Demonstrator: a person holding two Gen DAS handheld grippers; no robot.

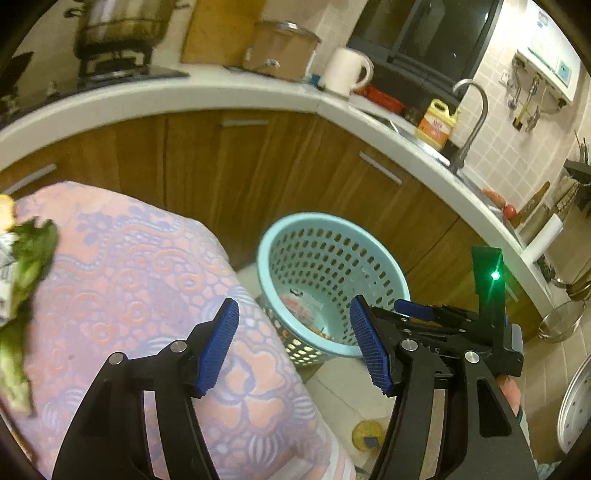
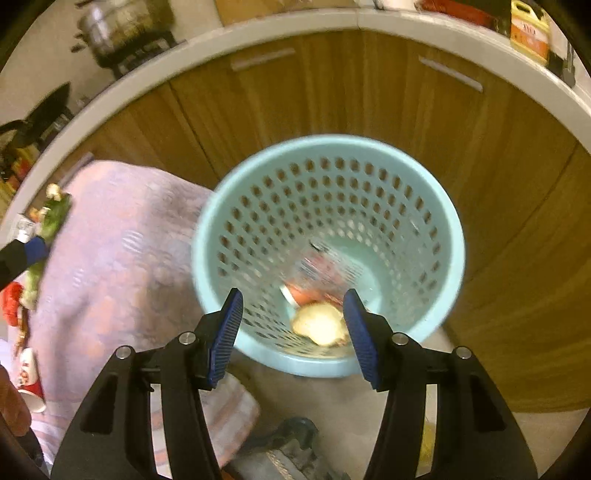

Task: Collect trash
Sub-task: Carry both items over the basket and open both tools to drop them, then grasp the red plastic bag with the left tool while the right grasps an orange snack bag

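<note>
A light-blue perforated basket [image 1: 314, 218] stands on the floor beside a table draped in a pink-and-purple cloth [image 1: 129, 280]. My left gripper [image 1: 294, 347] is open and empty over the table's corner, aimed toward the basket. My right gripper [image 2: 293, 339] hangs open and empty above the basket [image 2: 332, 143]. In the basket's bottom lie a pale round scrap [image 2: 319, 325] and a red-printed wrapper [image 2: 317, 271]. Leafy greens [image 1: 31, 251] lie at the table's left edge. In the right wrist view, greens [image 2: 55, 218], a red paper cup [image 2: 31, 380] and a red scrap [image 2: 11, 295] lie there.
Wooden cabinets [image 1: 258, 166] under a white counter curve behind the basket. On the counter are a pot on a stove [image 1: 122, 26], a white kettle [image 1: 347, 70], a yellow bottle [image 1: 437, 122] and a sink tap [image 1: 474, 114]. The right tool's black body [image 1: 458, 332] sits just right of my left fingers.
</note>
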